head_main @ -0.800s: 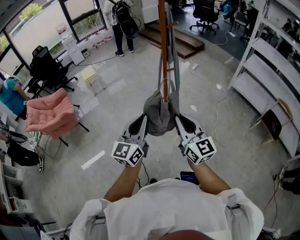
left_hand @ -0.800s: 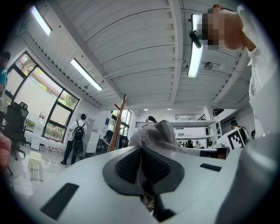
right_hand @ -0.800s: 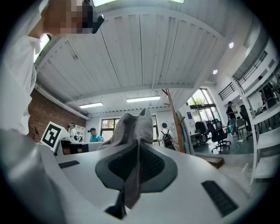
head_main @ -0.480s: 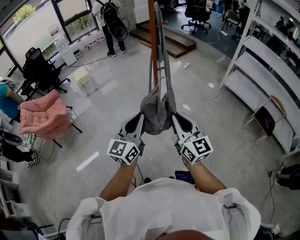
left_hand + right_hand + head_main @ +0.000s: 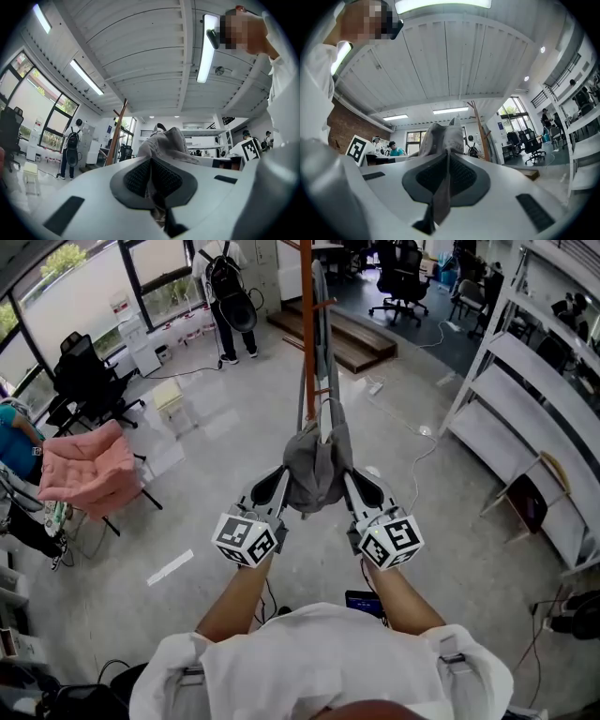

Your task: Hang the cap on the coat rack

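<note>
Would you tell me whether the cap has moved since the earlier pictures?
No; judged against the coat rack, the cap stays right at its pole.

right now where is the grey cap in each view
Head view: cap at centre, held between the left gripper and the right gripper, at the lower end of the coat rack pole as pictured.
Left gripper view: cap at centre, pinched by the left gripper, right of the coat rack pole.
Right gripper view: cap at centre, pinched by the right gripper, left of the coat rack pole.
Shared landmark: the coat rack pole.
</note>
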Available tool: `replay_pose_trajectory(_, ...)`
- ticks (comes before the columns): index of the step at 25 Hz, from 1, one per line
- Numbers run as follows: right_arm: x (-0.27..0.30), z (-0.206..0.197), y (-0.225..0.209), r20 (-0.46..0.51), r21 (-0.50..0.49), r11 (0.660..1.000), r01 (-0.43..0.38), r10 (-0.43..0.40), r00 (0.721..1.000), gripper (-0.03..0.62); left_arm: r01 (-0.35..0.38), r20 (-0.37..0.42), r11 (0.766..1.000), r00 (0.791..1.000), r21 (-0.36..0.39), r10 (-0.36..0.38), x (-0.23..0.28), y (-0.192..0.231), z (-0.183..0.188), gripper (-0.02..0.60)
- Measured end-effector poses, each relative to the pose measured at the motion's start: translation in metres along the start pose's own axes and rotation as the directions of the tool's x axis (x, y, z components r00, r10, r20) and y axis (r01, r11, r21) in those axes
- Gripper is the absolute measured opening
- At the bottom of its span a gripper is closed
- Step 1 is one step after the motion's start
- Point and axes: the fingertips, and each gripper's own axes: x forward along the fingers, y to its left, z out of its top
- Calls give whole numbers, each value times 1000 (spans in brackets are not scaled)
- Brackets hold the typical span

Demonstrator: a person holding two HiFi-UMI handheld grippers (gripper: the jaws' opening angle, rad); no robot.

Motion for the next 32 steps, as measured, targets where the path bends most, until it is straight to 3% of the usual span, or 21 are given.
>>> replay_pose_trajectory(8, 17, 20, -13, 21, -10, 996, -89, 89, 996, 34, -42, 11, 999, 999, 28, 42, 20, 4, 11, 18)
replay_pose_trajectory(17, 66, 43, -50, 56, -13, 992, -124, 125, 991, 34, -43, 48, 997, 998, 66, 40, 62, 27, 34, 18)
replay_pose_trajectory(32, 217, 114, -92, 141, -71, 989, -132, 141, 980, 34, 6, 130, 991, 991, 130, -23, 162, 133, 122, 18)
